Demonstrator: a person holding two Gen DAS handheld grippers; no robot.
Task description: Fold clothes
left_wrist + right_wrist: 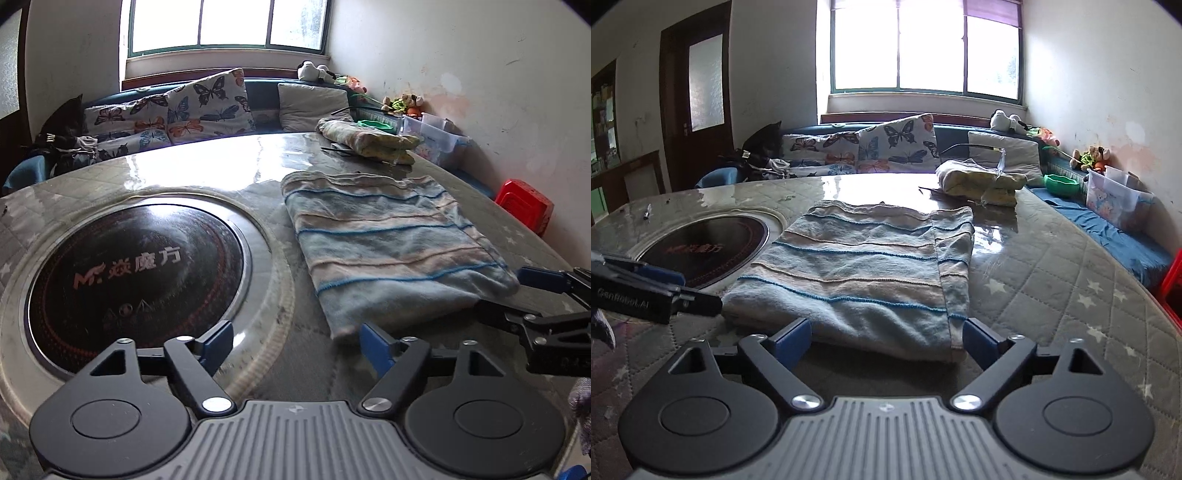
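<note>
Left gripper: jaws spread wide, holding nothing, level at the near-left corner of the folded striped garment. Right gripper: jaws equally wide, empty, straddling the garment's near edge on the quilted table.

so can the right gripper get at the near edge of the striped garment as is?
Probably yes. The right gripper is open, its fingers either side of the near edge of the striped garment, with nothing between. The left gripper, also open, sits off to the side by the cooktop.
</note>
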